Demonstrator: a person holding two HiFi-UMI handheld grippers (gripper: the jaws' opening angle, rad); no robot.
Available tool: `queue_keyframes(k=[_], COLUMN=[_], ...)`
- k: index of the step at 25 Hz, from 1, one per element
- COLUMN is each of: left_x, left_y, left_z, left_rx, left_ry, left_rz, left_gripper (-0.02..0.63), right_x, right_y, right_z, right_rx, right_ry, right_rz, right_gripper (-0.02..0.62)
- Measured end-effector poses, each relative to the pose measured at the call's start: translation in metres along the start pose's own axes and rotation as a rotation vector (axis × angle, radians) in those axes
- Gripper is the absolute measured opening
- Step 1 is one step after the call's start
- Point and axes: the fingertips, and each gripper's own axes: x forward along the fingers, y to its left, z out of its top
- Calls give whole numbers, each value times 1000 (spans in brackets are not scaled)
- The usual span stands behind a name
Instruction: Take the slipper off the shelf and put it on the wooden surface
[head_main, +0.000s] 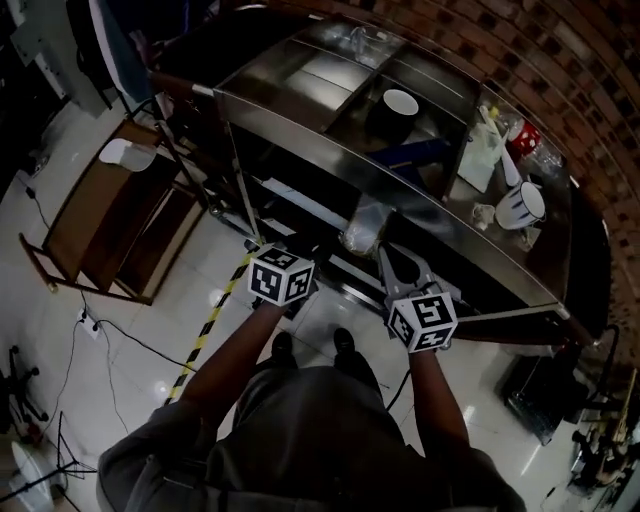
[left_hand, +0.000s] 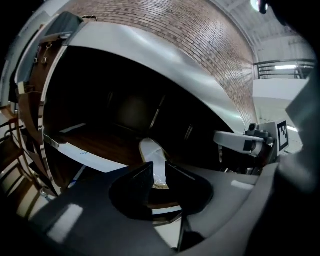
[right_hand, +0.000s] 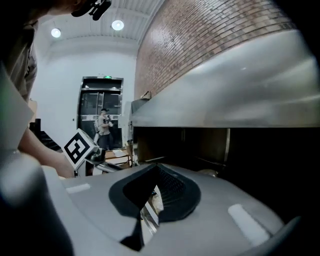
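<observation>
The left gripper (left_hand: 159, 165) reaches in under the long shiny steel table (left_hand: 150, 50). Its two dark jaws are pulled in close, and they squeeze the near end of the white flat slipper (left_hand: 150, 148). The rest of the slipper sticks out past the jaw tips. It lies on the dark brown wooden shelf (left_hand: 100, 145) under the table top, pointing toward the back. A flat white board (left_hand: 92, 159) lies by the front edge of that shelf, to the left of the slipper. The right gripper (right_hand: 155, 169) is just to the right of the left one, also in front of the table. Its jaws are pressed together at the tips and there is nothing between them. From the head view, both grippers show their cubes with black and white squares, held out in front of the person. The brown wooden rack (head_main: 95, 215) stands on the pale floor to the left, well apart from the slipper. A strip of yellow and black tape (head_main: 215, 315) runs along the floor near the left gripper. On the table top sit a round white bowl (head_main: 400, 102) and a white mug (head_main: 521, 205). Behind the table is a red brick wall (head_main: 520, 40). Far off in the right gripper view, a person (right_hand: 103, 127) stands by a dark doorway.
</observation>
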Motion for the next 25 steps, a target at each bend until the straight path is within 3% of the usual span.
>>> queue_keyframes(k=[3, 7, 9, 12, 16, 22, 25], left_x=[17, 34, 47, 62, 83, 106, 108], left_y=[-4, -11, -13, -10, 2, 8, 0], left_z=[-7, -20, -27, -35, -49, -74, -79], left_rx=[10, 14, -4, -40, -149, -254, -283], left_ry=[40, 94, 121, 152, 184, 278, 291], left_rz=[-52, -85, -92, -62, -37, -17, -36], left_gripper=[46, 57, 115, 264, 325, 324, 220], right_x=[-14, -27, -34, -47, -57, -73, -78], right_y=[-9, -10, -15, -25, -33, -48, -52], right_z=[-4, -12, -14, -14, -16, -20, -23], right_rx=[41, 77, 86, 96, 101, 113, 116], right_ry=[-1, 11, 14, 7, 7, 19, 27], right_rz=[-111, -174, -197, -235, -263, -312, -323], right_gripper=[0, 0, 0, 0, 0, 0, 0])
